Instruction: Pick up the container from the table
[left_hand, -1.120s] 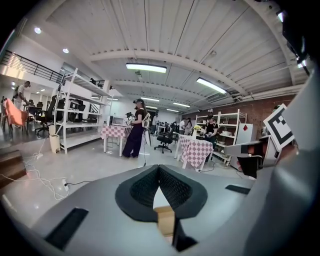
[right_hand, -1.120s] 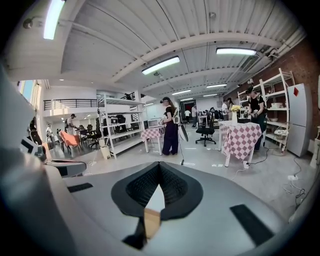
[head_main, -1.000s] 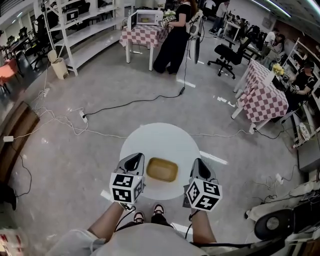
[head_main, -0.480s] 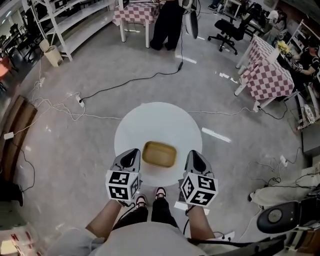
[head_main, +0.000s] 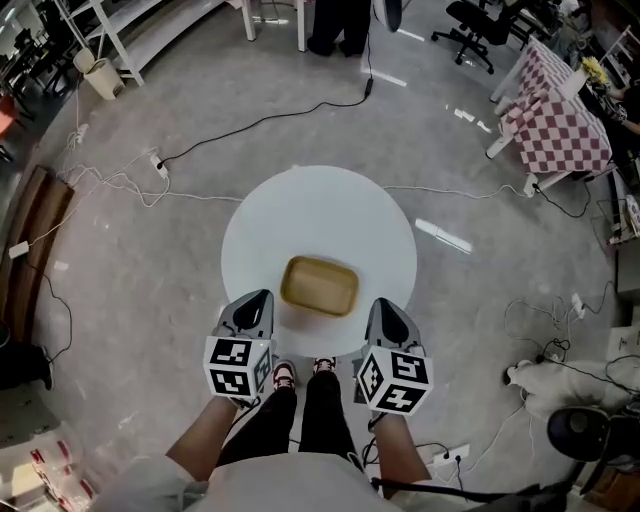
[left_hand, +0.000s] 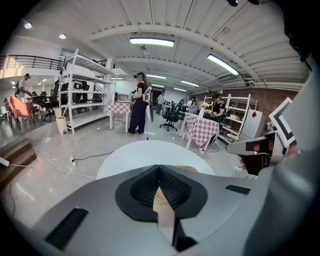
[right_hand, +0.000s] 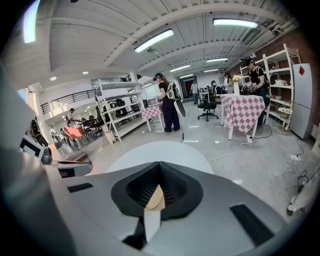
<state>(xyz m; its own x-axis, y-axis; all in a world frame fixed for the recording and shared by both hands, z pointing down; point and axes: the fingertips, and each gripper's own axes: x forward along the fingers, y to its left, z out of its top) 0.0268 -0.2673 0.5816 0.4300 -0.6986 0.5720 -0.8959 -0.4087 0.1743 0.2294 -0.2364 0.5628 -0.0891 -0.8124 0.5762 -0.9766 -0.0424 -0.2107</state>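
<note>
Nothing is lifted yet: the shallow tan rectangular container (head_main: 319, 285) sits near-centre on the round white table (head_main: 320, 205), untouched between the left gripper (head_main: 260, 297) and right gripper (head_main: 381, 305), both clenched empty.

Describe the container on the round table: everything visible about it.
The container is a shallow, open tray, rectangular with rounded corners, tan and matte, possibly plastic or moulded fibre. It looks empty and sits flat on the white round table, toward its near edge. The left gripper and right gripper flank it, one on each side; neither appears to touch it.
</note>
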